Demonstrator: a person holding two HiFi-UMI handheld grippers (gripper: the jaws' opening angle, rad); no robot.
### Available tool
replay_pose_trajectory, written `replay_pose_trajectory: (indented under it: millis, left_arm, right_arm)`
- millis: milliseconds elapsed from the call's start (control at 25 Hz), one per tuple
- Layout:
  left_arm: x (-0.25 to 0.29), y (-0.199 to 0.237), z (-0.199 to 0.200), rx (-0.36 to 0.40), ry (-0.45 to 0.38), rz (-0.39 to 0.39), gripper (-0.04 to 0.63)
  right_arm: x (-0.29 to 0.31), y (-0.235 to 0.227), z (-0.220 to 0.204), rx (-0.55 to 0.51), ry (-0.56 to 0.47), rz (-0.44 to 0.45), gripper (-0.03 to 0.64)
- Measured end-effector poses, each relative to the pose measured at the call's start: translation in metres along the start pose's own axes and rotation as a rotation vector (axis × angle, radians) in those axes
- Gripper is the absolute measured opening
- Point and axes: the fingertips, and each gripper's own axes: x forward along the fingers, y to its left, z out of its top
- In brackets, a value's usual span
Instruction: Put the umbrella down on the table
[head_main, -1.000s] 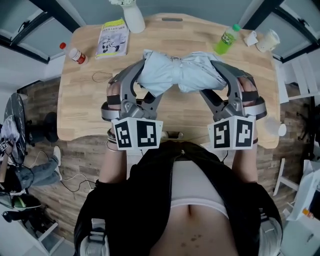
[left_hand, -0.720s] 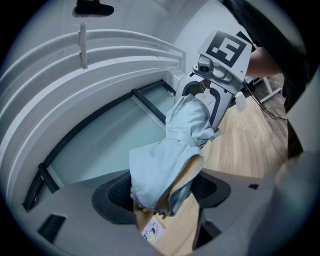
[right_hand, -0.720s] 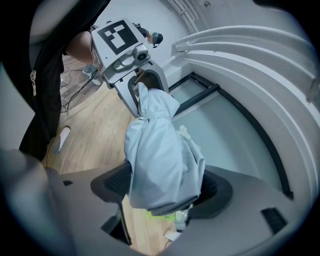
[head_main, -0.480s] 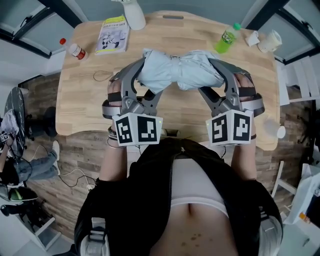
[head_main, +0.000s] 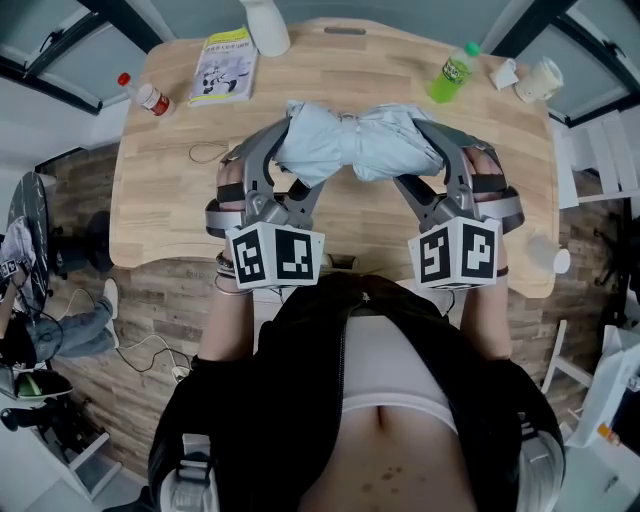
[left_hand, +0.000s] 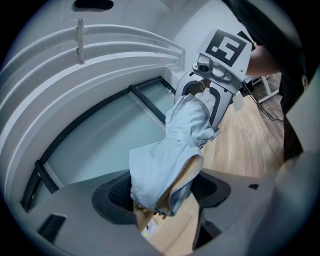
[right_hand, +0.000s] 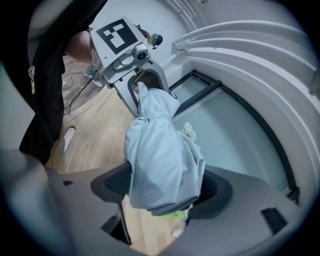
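Observation:
A folded pale blue umbrella (head_main: 355, 142) hangs crosswise above the wooden table (head_main: 170, 200), held at both ends. My left gripper (head_main: 285, 145) is shut on its left end, where the cloth (left_hand: 160, 170) bunches between the black pads. My right gripper (head_main: 432, 148) is shut on the right end, and the umbrella (right_hand: 162, 160) fills the space between its jaws. A strap ties the umbrella near its middle. In each gripper view the other gripper shows at the far end of the umbrella.
At the table's back lie a booklet (head_main: 222, 66), a white vase (head_main: 264, 22), a red-capped bottle (head_main: 147, 97), a green bottle (head_main: 450, 76) and white cups (head_main: 535, 78). A thin cord (head_main: 205, 152) lies left of the grippers. Wood floor surrounds the table.
Both grippers and the umbrella have stayed almost still over the table; the view has shifted slightly, nothing was let go.

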Motion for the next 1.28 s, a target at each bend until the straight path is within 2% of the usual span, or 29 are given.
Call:
replay_pose_trajectory:
  millis: [320,1280]
  left_arm:
    - [0.000,-0.006,-0.004,-0.002,0.007,-0.017,0.325]
    - [0.010,-0.016,-0.018,-0.011,0.029,-0.051,0.325]
  right_arm:
    - [0.005,0.009,-0.004,-0.022,-0.016,-0.004,0.359]
    - [0.018,0.021,-0.010,-0.002,-0.013,0.037,0.360]
